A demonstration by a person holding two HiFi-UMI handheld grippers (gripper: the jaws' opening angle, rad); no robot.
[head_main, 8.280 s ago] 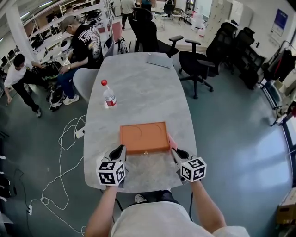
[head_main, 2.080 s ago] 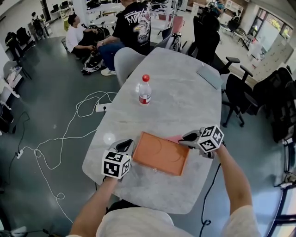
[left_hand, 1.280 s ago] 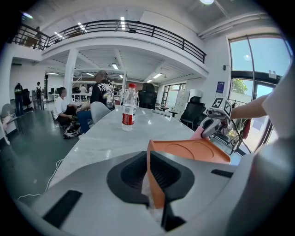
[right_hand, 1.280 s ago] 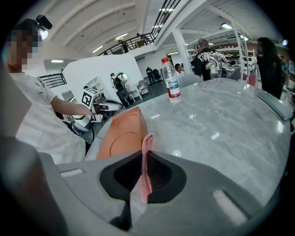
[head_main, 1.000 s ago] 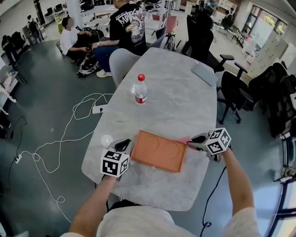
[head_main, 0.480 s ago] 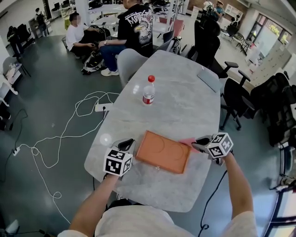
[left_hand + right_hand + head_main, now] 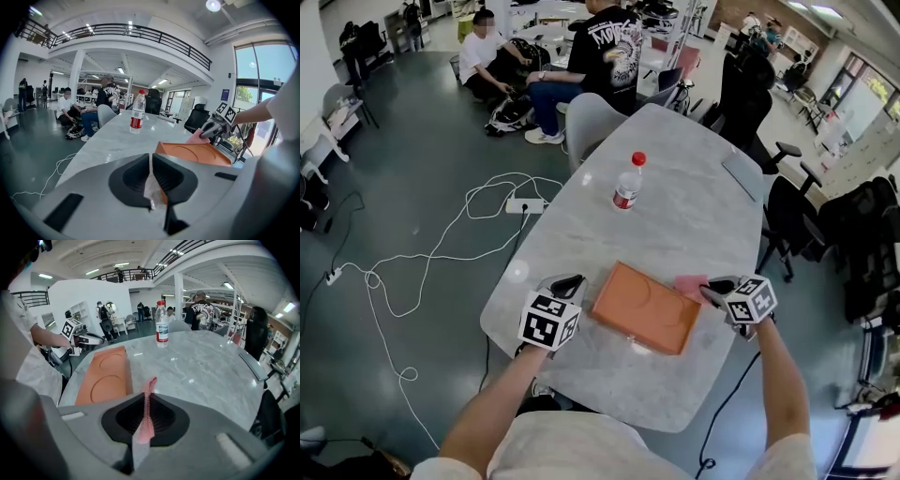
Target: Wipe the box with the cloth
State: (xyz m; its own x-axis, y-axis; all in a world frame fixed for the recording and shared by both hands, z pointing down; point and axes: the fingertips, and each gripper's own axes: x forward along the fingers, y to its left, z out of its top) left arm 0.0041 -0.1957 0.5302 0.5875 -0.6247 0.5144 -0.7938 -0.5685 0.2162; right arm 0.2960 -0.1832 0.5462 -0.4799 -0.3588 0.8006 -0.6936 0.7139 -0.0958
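Observation:
A flat orange box lies on the marble table, near its front edge. A pink cloth touches the box's right end, and my right gripper is shut on it. In the right gripper view the cloth stands pinched between the jaws, with the box ahead on the left. My left gripper sits at the box's left end, jaws shut with nothing seen between them. In the left gripper view the box lies just beyond the left gripper.
A water bottle with a red cap stands mid-table. A grey laptop lies at the far end. A grey chair and seated people are beyond the far left corner. White cables trail on the floor to the left. Black office chairs stand to the right.
The head view has shifted, so the table sits further right in it. Both grippers keep their places at the box's two ends, and the cloth stays in the right one.

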